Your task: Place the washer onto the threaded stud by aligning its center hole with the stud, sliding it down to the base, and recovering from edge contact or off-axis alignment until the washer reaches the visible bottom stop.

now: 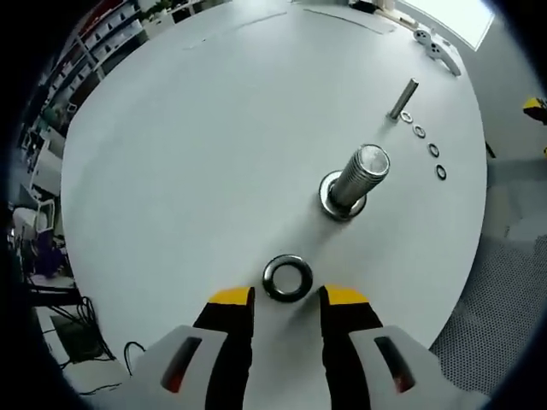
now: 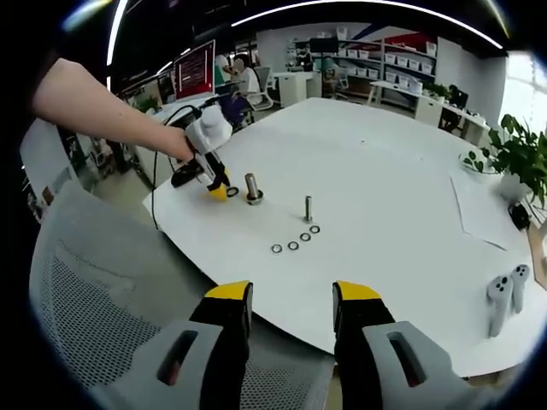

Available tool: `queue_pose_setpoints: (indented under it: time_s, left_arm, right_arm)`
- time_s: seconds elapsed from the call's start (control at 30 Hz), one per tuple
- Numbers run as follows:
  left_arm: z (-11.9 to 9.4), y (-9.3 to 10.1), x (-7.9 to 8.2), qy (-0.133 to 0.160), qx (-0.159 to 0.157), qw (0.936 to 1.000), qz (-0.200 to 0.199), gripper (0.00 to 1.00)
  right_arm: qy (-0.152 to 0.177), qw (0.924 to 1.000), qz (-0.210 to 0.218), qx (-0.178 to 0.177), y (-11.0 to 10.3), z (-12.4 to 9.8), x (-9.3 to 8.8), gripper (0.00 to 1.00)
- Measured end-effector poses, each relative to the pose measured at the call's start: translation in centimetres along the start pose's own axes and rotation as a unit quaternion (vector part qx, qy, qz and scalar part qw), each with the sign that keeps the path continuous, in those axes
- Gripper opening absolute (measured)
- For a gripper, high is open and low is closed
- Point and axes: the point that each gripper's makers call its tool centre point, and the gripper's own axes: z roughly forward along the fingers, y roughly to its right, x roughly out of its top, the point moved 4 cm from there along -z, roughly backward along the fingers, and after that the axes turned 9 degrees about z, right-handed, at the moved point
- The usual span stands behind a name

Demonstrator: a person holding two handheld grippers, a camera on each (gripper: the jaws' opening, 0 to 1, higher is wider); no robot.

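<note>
A large dark washer (image 1: 287,278) lies flat on the white table (image 1: 214,128), just ahead of my left gripper (image 1: 286,297), which stands open with the washer in front of its yellow tips, apart from them. Beyond it a thick threaded stud (image 1: 359,178) stands upright on its wide base. In the right gripper view the same stud (image 2: 253,188) and washer (image 2: 232,191) sit near the table's left edge, with the left gripper (image 2: 217,188) held over them by a hand. My right gripper (image 2: 292,301) is open, off the table's near edge.
A thinner stud (image 1: 404,98) stands farther back with a row of several small washers (image 1: 425,139) beside it; the thin stud (image 2: 308,208) and small washers (image 2: 296,243) show mid-table. Two white controllers (image 2: 504,299) lie at the right, a plant (image 2: 513,154) behind. A mesh chair (image 2: 94,316) stands below the table's edge.
</note>
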Motion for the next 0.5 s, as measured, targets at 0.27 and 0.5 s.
queue_pose_setpoints:
  time_s: [0.27,0.5]
  left_arm:
    - [0.10,0.08,0.32,-0.011,-0.002,0.9999,0.004,0.28]
    - [0.10,0.41,0.61,-0.017,-0.007,0.9998,0.011,0.21]
  right_arm:
    - [0.003,1.0000,0.002,-0.002,0.08,-0.06,0.08,0.40]
    - [0.001,1.0000,0.001,-0.003,0.06,-0.02,0.03,0.40]
